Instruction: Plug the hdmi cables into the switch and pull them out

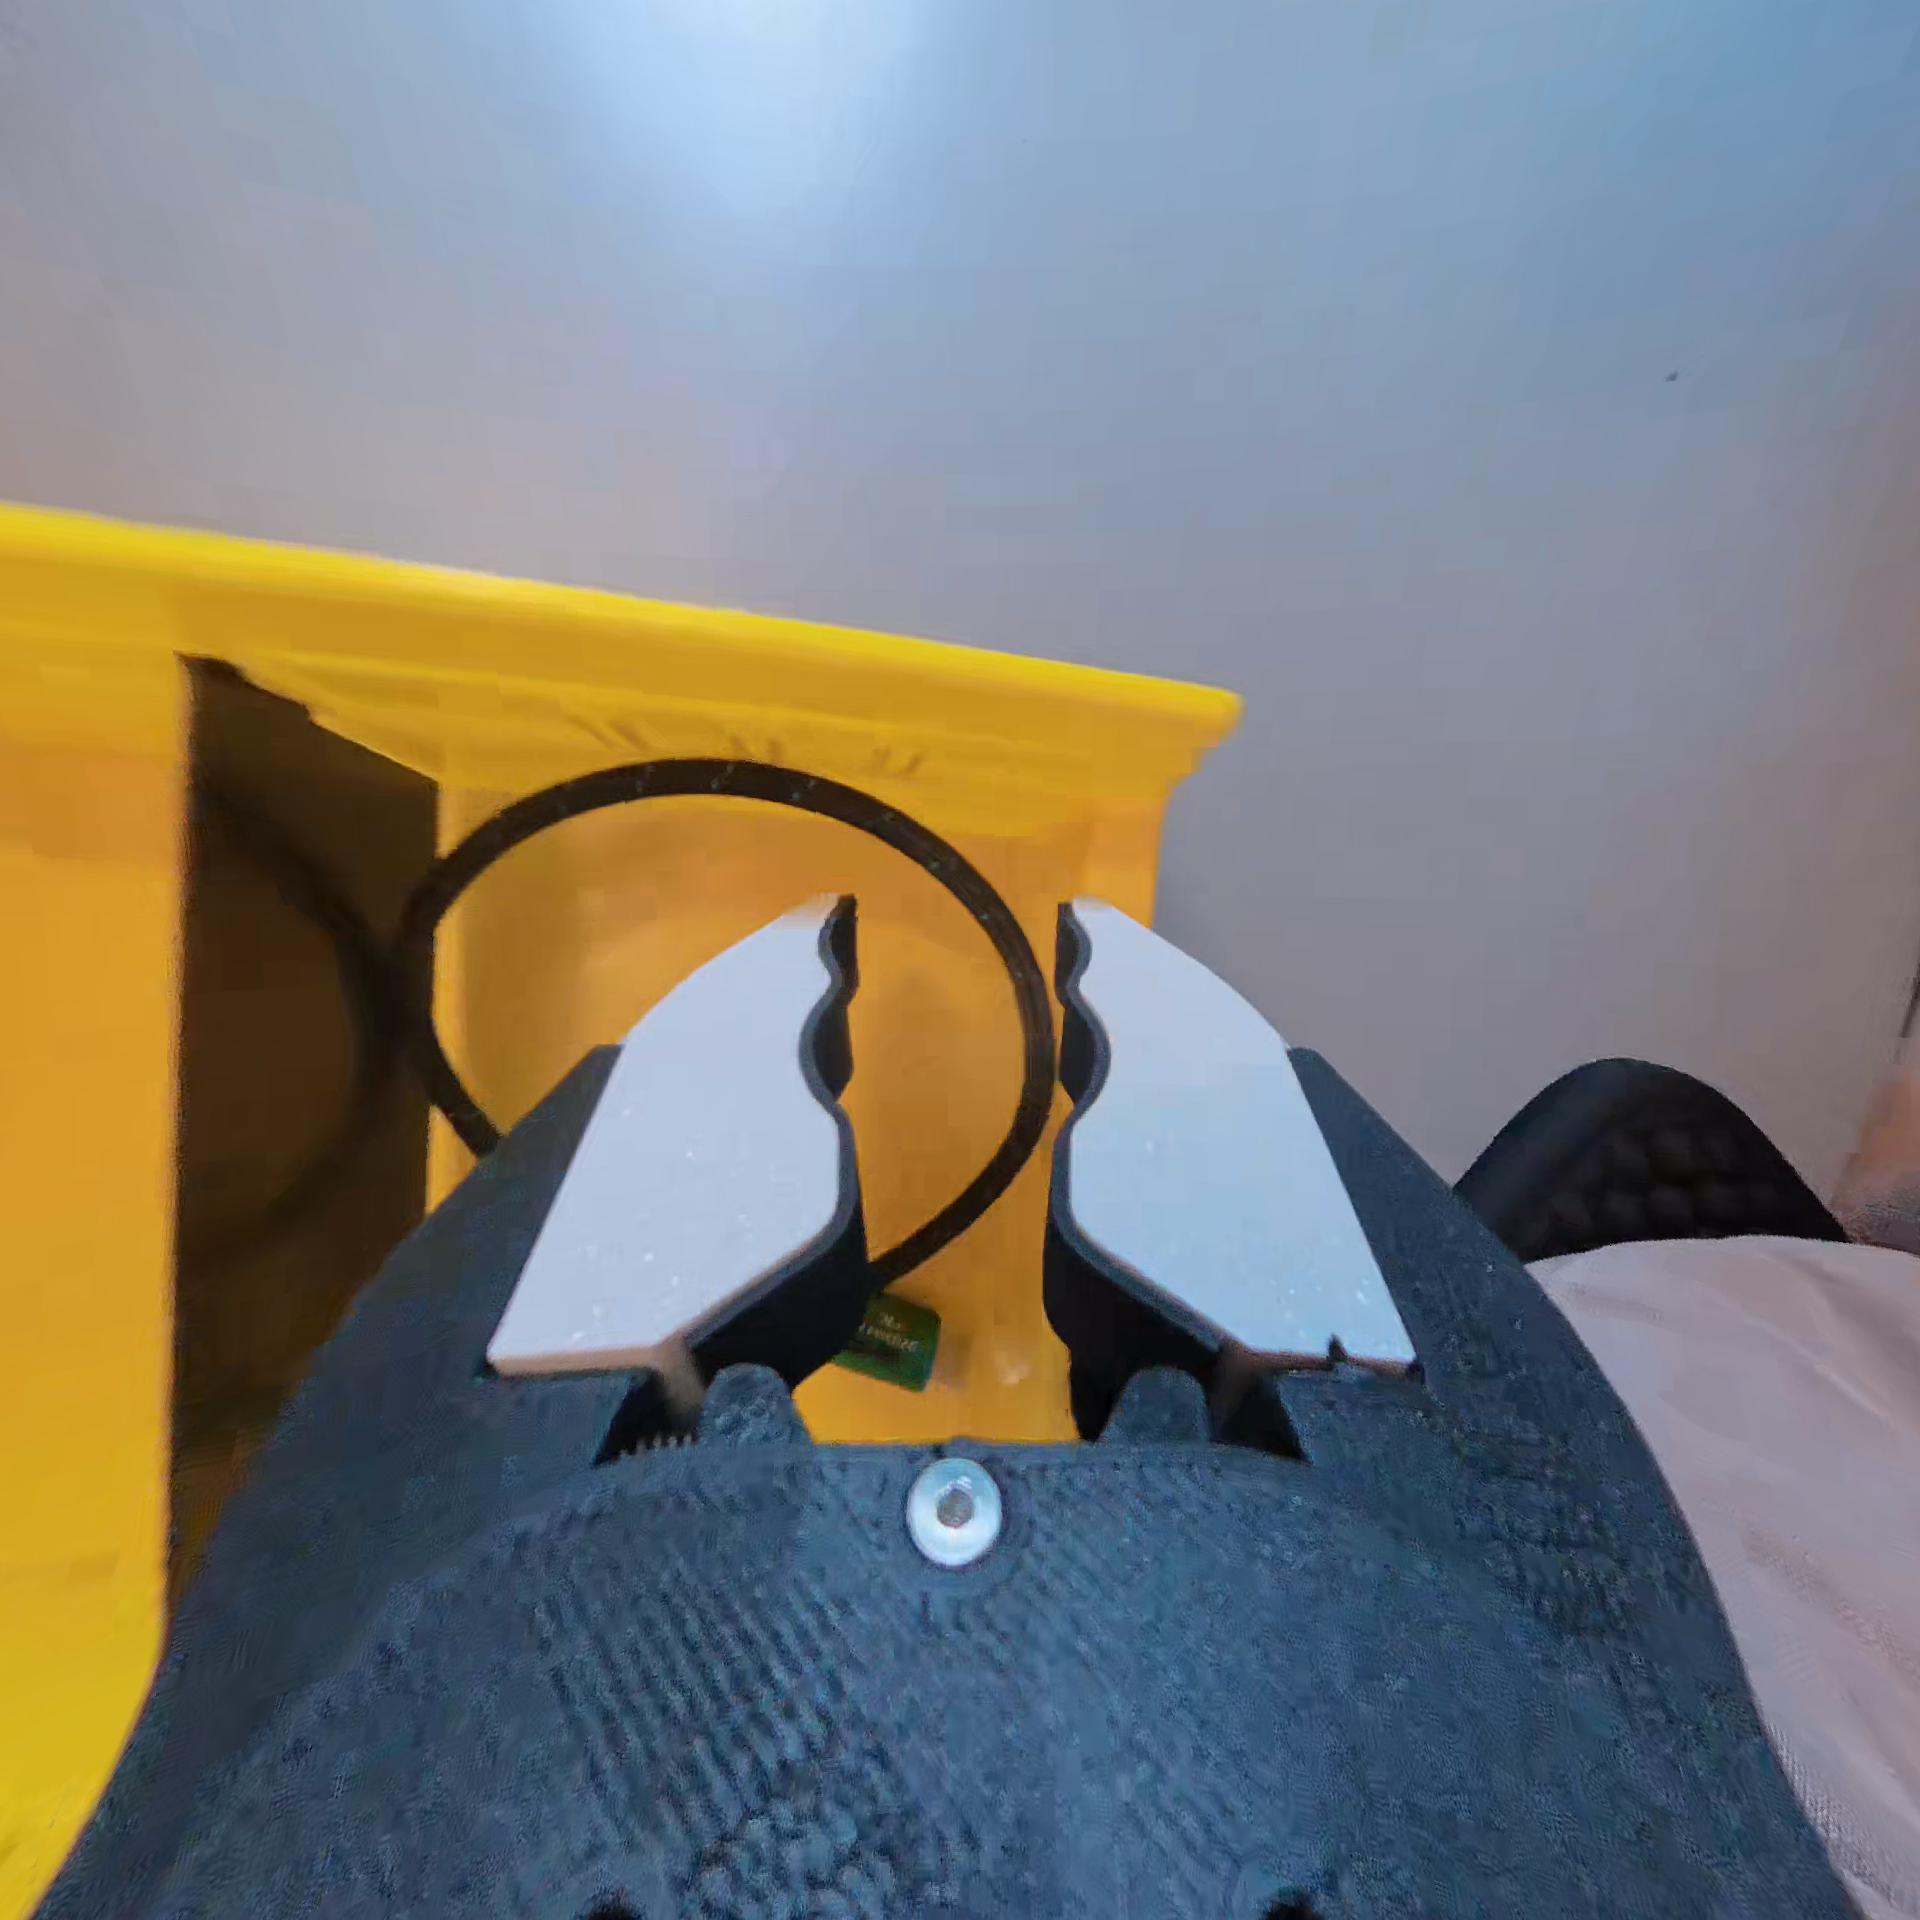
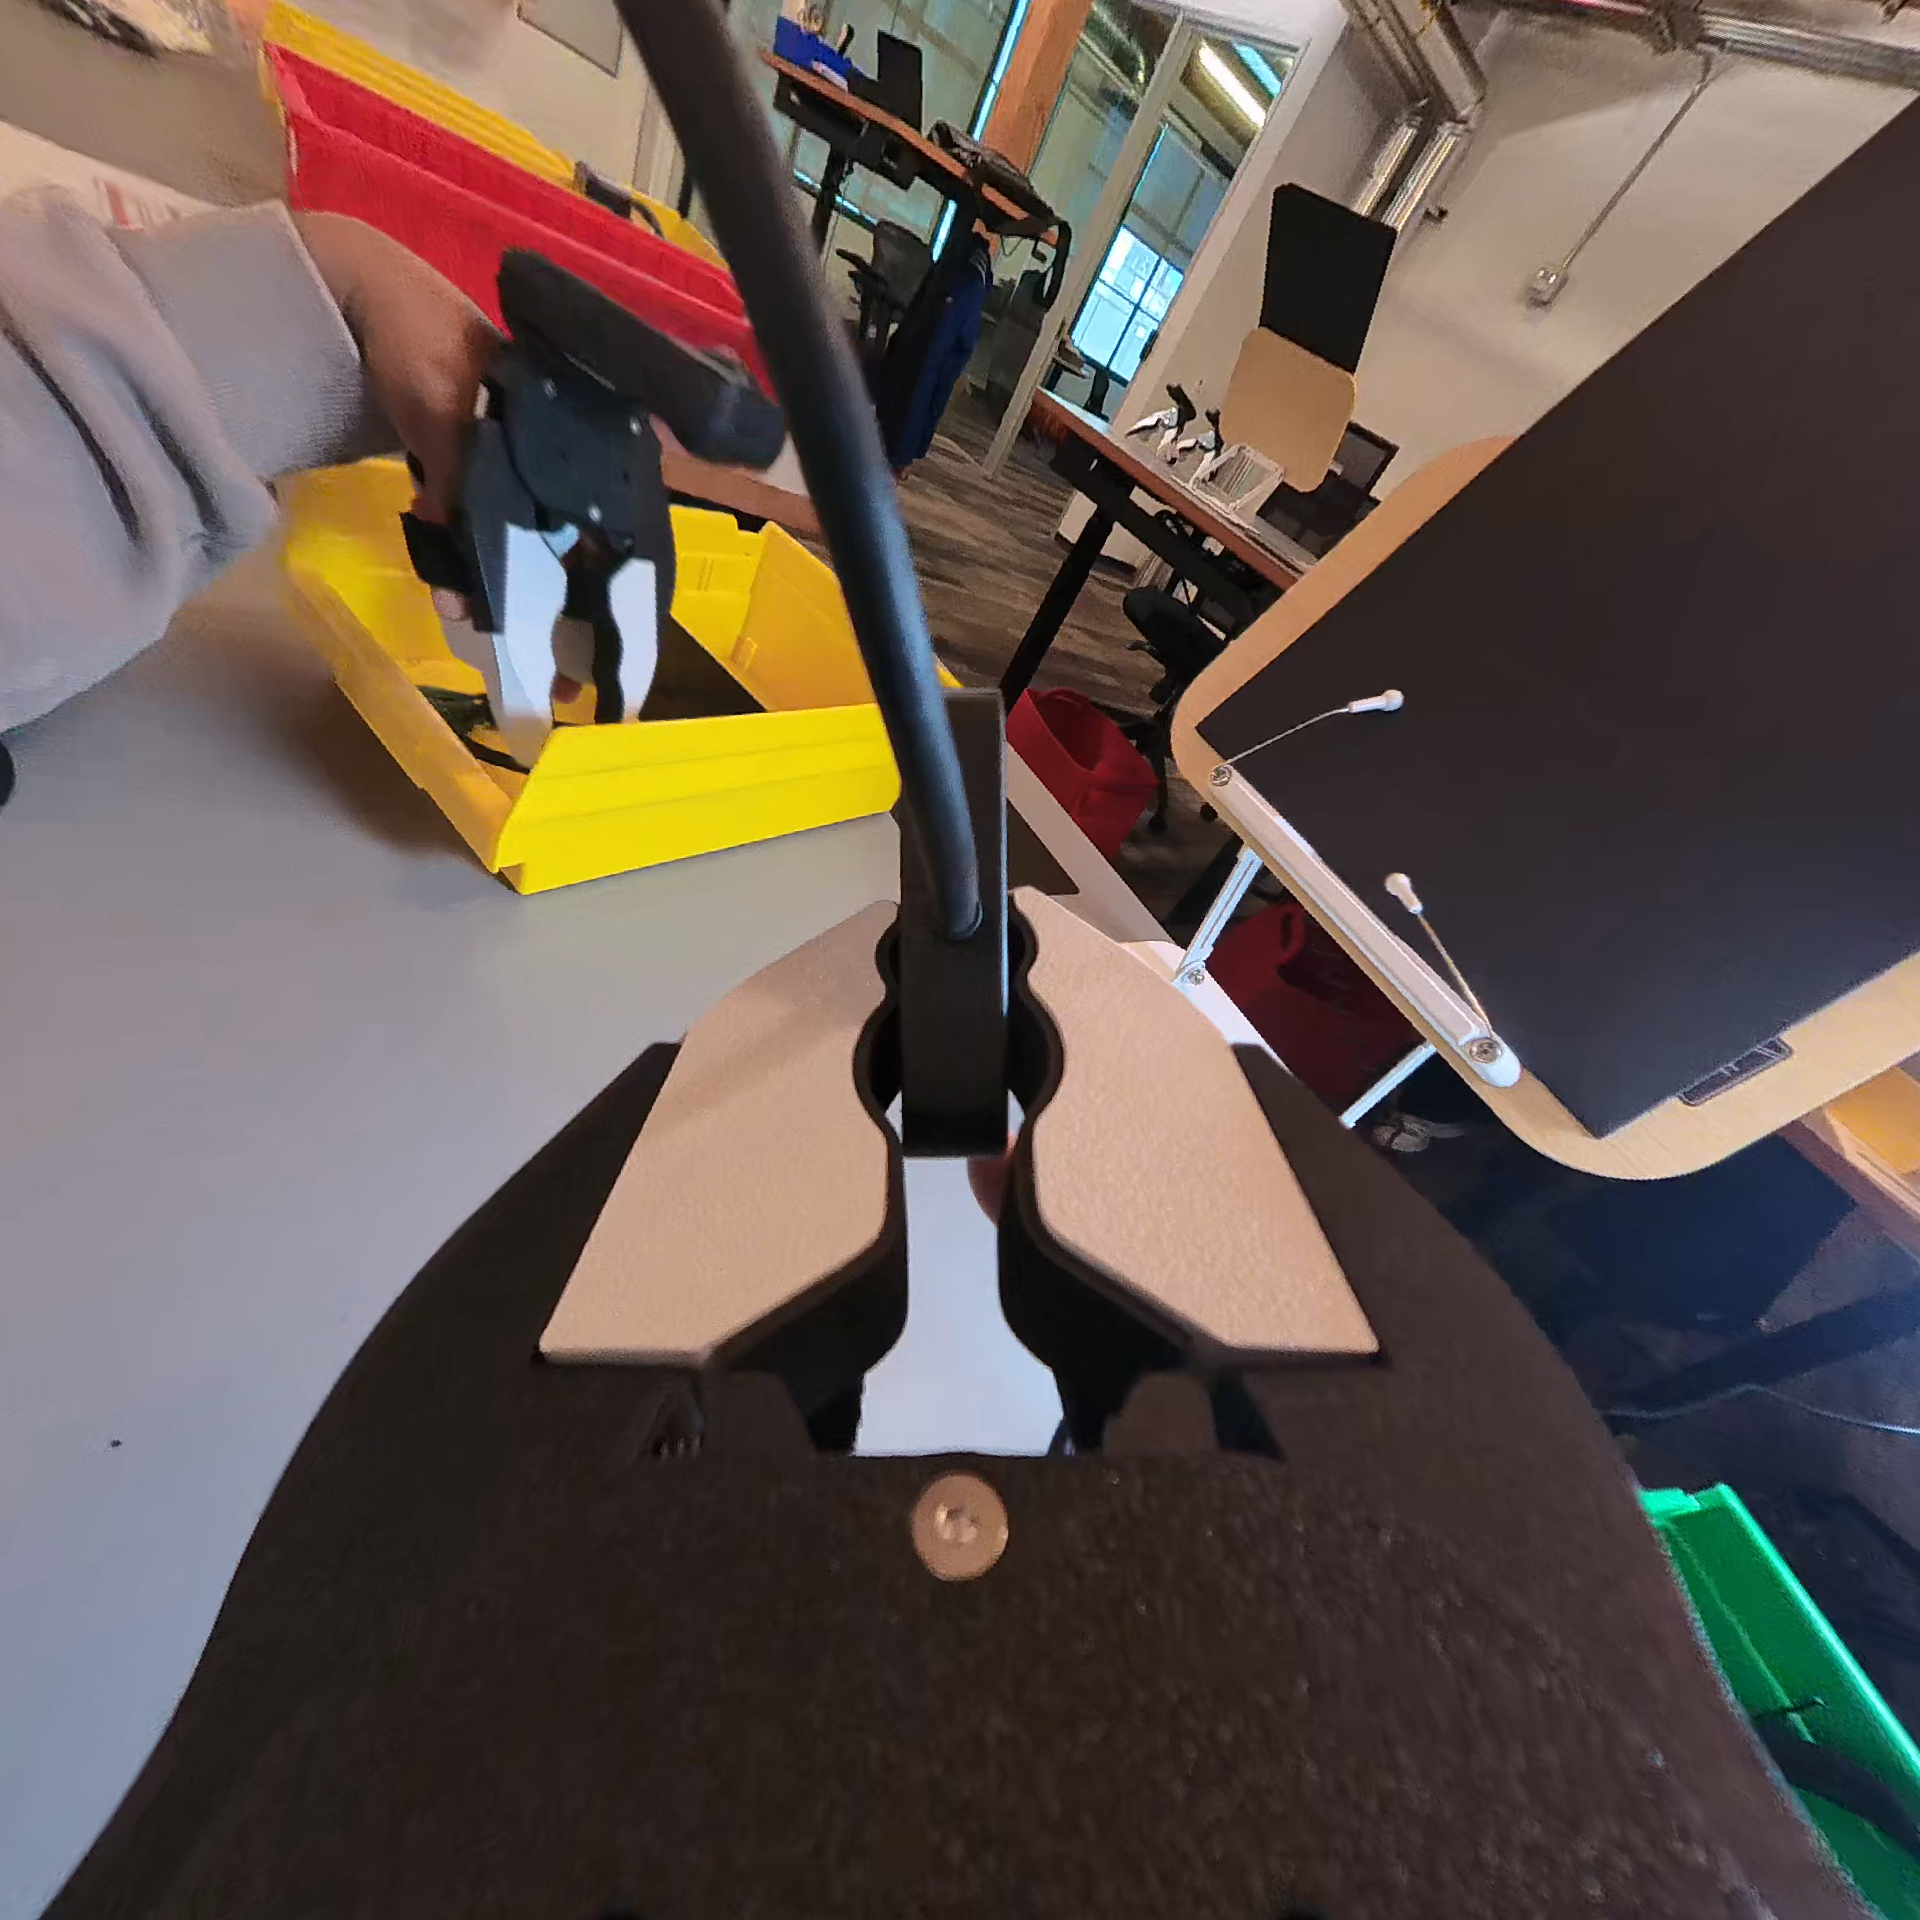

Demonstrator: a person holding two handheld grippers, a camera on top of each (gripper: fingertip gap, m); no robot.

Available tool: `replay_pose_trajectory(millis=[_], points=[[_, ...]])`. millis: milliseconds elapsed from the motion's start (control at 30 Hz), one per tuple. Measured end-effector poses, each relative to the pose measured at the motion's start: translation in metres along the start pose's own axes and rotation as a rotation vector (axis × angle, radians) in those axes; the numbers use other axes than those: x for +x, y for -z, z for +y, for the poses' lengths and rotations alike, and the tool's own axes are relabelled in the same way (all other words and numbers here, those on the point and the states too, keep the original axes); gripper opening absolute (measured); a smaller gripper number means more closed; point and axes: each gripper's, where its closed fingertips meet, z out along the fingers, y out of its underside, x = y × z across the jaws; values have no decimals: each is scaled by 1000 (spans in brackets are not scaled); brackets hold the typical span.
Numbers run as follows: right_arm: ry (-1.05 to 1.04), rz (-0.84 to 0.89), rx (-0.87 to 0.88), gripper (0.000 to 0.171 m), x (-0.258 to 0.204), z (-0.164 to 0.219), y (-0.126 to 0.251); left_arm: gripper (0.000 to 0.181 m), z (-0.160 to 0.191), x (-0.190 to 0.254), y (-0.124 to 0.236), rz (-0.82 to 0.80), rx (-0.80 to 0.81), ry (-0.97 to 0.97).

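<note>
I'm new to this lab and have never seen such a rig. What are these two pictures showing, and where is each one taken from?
There is no robot arm here. A person holds a hand-operated two-finger gripper in each hand, and each gripper carries a wide-angle camera looking forward along its fingers.

The left wrist view looks out over the left gripper. Its fingers are apart and hold nothing. Ahead of it is a yellow bin with a loop of black cable inside.

The right wrist view looks out over the right gripper. It is closed on the black plug of a cable, whose cord rises out of the top of the picture. Farther off in that view you see the left gripper again, held by the person's hand and pointing down into the same yellow bin, which sits on a grey table. I cannot see the switch in either picture.
</note>
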Motion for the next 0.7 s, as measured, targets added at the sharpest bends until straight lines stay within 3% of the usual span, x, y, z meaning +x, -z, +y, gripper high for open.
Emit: replay_pose_trajectory(millis=[33, 167, 300, 533, 633, 700], points=[[10, 1, -8, 14, -1, 1, 0, 37, 6, -3, -9, 16, -35, 25], [27, 12, -18, 14, 1, 2, 0, 17, 12, 1, -25, 106, -87, 16], [27, 32, -17, 15, 7, 2, 3, 14, -2, 8, 8, 41, 12, -34], [-13, 73, 14, 15, 20, 0, 11, 10, -56, 45, 131, -323, 473, -332], [-42, 93, 27, 15, 27, 0, 13, 8, -89, 89, 163, -354, 681, -522], [-60, 109, 34, 15, 32, 0, 16, 8, -108, 113, 173, -289, 811, -594]])
